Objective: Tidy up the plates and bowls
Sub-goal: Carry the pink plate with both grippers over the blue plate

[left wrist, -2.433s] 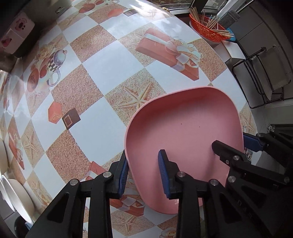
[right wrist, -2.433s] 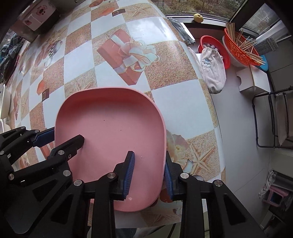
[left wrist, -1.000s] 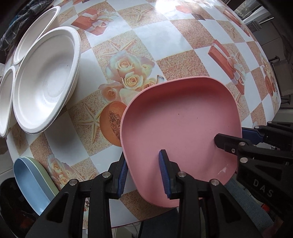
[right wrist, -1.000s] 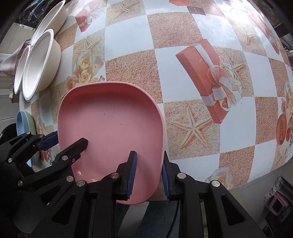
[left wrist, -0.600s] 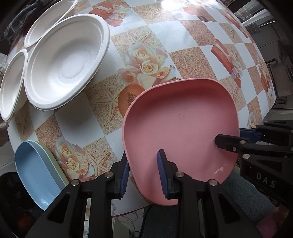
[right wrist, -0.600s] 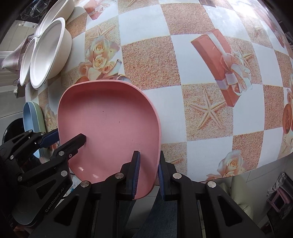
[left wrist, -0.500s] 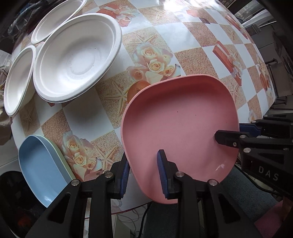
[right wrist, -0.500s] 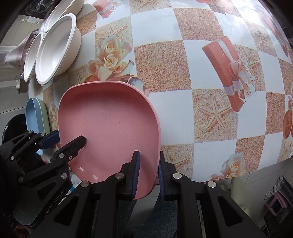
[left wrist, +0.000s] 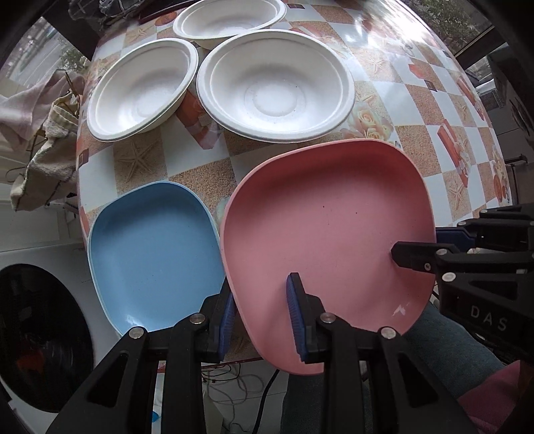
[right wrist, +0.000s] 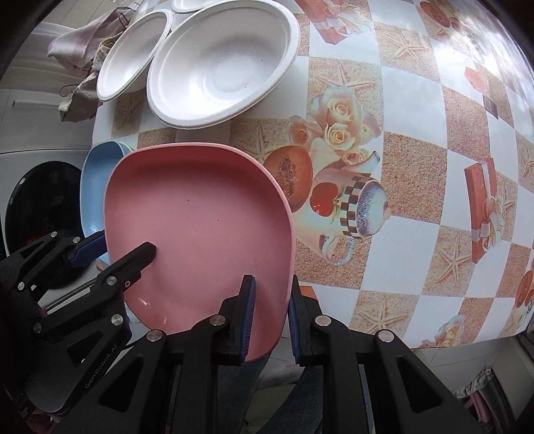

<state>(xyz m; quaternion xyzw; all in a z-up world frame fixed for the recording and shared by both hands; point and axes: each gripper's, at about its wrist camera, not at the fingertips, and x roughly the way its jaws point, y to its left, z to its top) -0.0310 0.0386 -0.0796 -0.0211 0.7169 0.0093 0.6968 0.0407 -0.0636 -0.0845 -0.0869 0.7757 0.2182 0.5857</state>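
I hold a pink square plate (left wrist: 330,220) between both grippers, above the table's near edge. My left gripper (left wrist: 260,320) is shut on its near-left rim; my right gripper (right wrist: 268,313) is shut on its near-right rim (right wrist: 200,220). The right gripper also shows in the left wrist view (left wrist: 417,247), the left gripper in the right wrist view (right wrist: 113,248). A blue plate (left wrist: 150,247) lies on the table just left of the pink one, over a pale green rim; it also shows in the right wrist view (right wrist: 91,187). Three white bowls (left wrist: 273,86) (left wrist: 140,86) (left wrist: 230,20) sit beyond.
The table (left wrist: 417,100) has a checked floral cloth. A crumpled cloth (left wrist: 40,133) hangs off its far-left edge. A washing machine door (left wrist: 36,337) is below left. The person's legs (left wrist: 450,360) are under the pink plate.
Both grippers have carried the pink plate leftward along the table. The blue plate and white bowls have come fully into view, and the pink plate now hangs right beside the blue one.
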